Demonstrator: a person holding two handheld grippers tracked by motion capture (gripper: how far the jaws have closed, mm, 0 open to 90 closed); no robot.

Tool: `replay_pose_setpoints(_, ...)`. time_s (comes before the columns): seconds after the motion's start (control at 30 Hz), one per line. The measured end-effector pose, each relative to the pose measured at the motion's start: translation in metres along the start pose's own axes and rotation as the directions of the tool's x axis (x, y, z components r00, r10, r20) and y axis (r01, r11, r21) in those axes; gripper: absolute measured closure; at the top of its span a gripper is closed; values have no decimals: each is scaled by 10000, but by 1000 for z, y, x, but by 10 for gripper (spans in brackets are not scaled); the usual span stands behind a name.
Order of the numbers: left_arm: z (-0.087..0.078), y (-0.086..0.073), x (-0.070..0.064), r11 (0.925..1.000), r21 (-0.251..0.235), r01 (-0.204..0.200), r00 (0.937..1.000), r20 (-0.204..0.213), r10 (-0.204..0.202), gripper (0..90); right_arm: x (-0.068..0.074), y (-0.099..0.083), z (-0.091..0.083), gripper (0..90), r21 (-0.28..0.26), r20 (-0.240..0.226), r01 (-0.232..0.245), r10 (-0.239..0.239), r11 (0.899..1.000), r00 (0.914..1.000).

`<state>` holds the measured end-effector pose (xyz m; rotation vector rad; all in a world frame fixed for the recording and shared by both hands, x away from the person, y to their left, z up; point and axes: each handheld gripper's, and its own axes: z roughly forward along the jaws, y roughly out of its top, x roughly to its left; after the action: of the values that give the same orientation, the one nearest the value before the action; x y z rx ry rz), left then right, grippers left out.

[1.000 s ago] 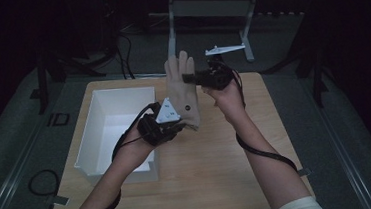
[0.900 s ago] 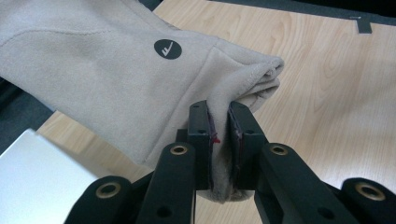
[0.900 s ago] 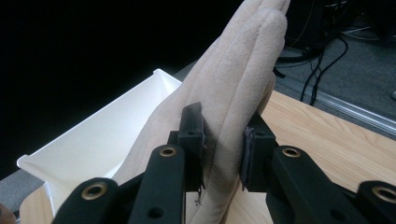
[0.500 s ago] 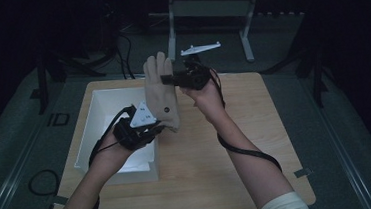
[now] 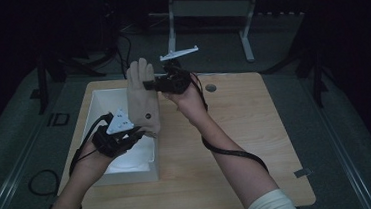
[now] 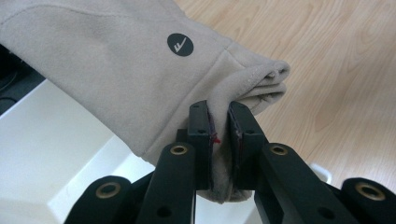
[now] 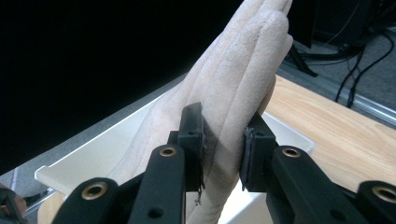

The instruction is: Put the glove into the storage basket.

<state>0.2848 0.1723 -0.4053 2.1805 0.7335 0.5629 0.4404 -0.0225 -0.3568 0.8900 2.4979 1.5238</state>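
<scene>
Both grippers' fingers stay clamped on the beige fleece glove [image 5: 142, 99], which has travelled left from mid-surface to above the white rectangular bin [image 5: 100, 103], likely for dropping in.

glove [image 5: 142, 100]: beige, round black logo patch | bin [image 5: 104, 102]: white | table [image 5: 255, 129]: light wood grain

Overhead view; two close tong-mounted views
</scene>
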Motion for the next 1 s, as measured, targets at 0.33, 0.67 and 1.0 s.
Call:
replay_pose_setpoints(0.33, -8, -28, 9, 9982, 70, 593, 9979, -255, -591, 817, 12, 0, 26, 740, 243, -263, 146, -139, 9996, 9996)
replay_pose_setpoints(0.67, 12, -57, 10, 9888, 815, 1254, 9916, -417, -1223, 817, 14, -20, 65, 740, 1030, -250, 100, -75, 9946, 9997)
replay_pose_setpoints(1.0, 31, -81, 4, 9793, 1122, 1684, 9857, -182, -1674, 816, 10, -40, 94, 739, 1985, -122, 185, -164, 9799, 9998)
